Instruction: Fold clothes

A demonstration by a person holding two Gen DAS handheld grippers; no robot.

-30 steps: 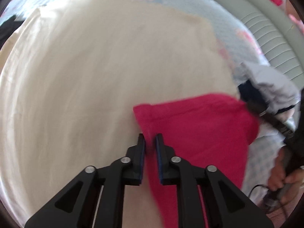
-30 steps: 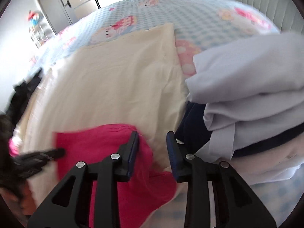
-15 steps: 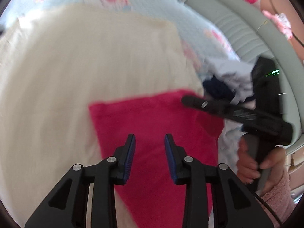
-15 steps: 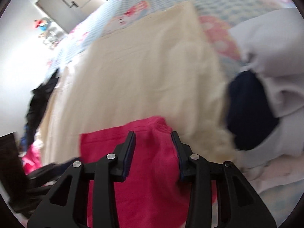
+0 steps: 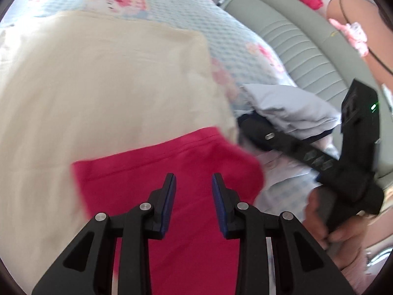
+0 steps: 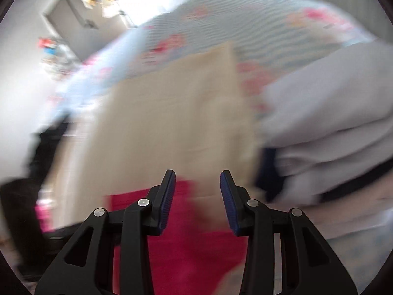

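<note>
While both hover over the bed (image 5: 176, 7), left gripper (image 5: 192, 182) part open and empty, magenta garment (image 5: 152, 172) flat below its fingers on cream cloth (image 5: 98, 86), right gripper (image 6: 197, 179) likewise apart, holding nothing, folded grey stack (image 6: 331, 113) to its right.

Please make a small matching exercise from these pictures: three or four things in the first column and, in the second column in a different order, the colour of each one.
Things
1. folded garment under the left gripper
2. large sheet spread on the bed
3. bed cover with cartoon prints
4. top garment of the stack at the right

Colours
A. pale grey-lilac
B. light blue checks
C. bright pink-red
D. cream

Pairs: 1-C, 2-D, 3-B, 4-A
</note>
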